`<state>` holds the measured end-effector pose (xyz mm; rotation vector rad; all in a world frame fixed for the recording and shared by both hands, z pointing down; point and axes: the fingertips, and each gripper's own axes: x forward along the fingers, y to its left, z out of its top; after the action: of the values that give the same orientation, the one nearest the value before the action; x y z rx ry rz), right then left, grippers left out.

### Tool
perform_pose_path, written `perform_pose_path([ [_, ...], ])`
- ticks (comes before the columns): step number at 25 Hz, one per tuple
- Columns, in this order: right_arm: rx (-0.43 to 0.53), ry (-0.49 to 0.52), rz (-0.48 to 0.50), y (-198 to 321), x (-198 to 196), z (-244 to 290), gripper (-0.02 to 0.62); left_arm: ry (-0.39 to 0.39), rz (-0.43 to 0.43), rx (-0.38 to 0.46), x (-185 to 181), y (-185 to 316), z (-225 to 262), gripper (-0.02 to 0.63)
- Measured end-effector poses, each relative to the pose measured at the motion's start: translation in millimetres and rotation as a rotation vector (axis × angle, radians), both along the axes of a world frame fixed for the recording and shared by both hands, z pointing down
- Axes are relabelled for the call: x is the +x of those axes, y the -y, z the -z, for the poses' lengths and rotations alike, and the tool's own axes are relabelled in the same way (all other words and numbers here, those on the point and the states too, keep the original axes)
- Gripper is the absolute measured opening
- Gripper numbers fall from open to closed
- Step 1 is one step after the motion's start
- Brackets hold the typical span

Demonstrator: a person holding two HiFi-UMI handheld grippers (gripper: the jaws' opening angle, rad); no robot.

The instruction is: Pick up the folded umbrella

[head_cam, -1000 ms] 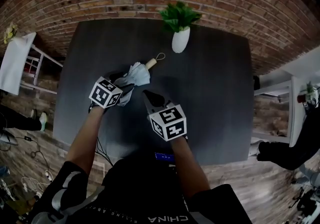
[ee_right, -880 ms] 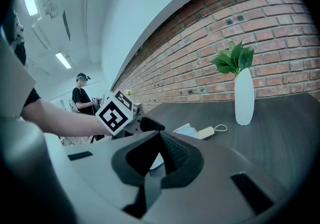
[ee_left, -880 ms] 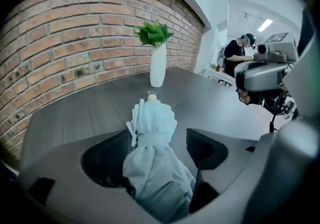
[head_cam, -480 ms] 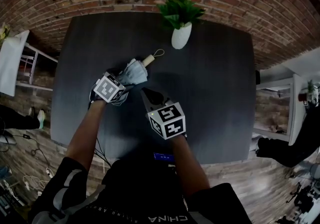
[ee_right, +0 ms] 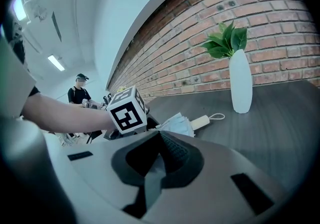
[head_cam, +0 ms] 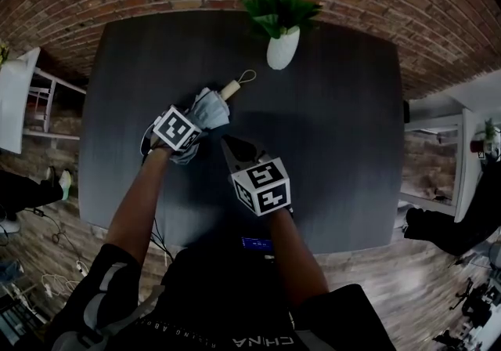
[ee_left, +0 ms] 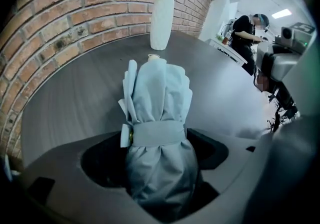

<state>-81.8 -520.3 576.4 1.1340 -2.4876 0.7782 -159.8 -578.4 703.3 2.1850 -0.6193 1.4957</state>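
Observation:
A folded light-blue umbrella [head_cam: 211, 109] lies on the dark table [head_cam: 337, 130], its tan handle [head_cam: 231, 91] and wrist loop pointing toward the vase. My left gripper [head_cam: 193, 125] points steeply down over the umbrella's strapped end. In the left gripper view the umbrella [ee_left: 157, 98] stands between the wide jaws of the left gripper [ee_left: 157, 155], with dark gaps on both sides. My right gripper [head_cam: 230, 146] hovers just right of the umbrella, jaws together and empty. The right gripper view shows the right gripper [ee_right: 161, 139], the umbrella [ee_right: 177, 124] and the left marker cube [ee_right: 128, 110] ahead.
A white vase with a green plant [head_cam: 282, 45] stands at the table's far edge, beyond the umbrella handle. A brick wall runs behind the table. White shelf units [head_cam: 23, 99] flank the table. A person [head_cam: 454, 232] stands at the right.
My left gripper has sunk and tilted down over the umbrella, its jaws now around the strapped end. The right gripper dropped slightly.

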Motion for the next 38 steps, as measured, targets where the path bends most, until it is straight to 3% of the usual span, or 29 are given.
perform_pose_path([
  [4, -0.008, -0.002, -0.010, 0.6, 1.5, -2.3, 0.008, 0.033, -0.003, -0.028, -1.7, -1.5, -5.4, 0.354],
  [7, -0.009, -0.004, -0.021, 1.3, 4.2, -2.7, 0.008, 0.015, -0.005, -0.015, -1.6, -1.1, -5.1, 0.353],
  [19, 0.008, -0.015, -0.045, -5.9, 14.2, 5.1, 0.008, -0.069, 0.033, 0.137, -3.3, -6.7, 7.7, 0.321],
  [23, 0.009, -0.023, -0.051, -8.5, 18.2, 5.4, 0.008, -0.183, 0.075, 0.168, -4.9, -10.6, 23.9, 0.318],
  [31, 0.030, -0.037, -0.035, -14.5, 16.5, 12.5, 0.008, -0.529, 0.357, 0.170, -23.7, -23.0, 64.3, 0.316],
  [38, 0.074, -0.051, -0.011, -16.9, 11.8, 29.5, 0.008, -0.792, 0.453, 0.192, -29.0, -47.0, 116.0, 0.316],
])
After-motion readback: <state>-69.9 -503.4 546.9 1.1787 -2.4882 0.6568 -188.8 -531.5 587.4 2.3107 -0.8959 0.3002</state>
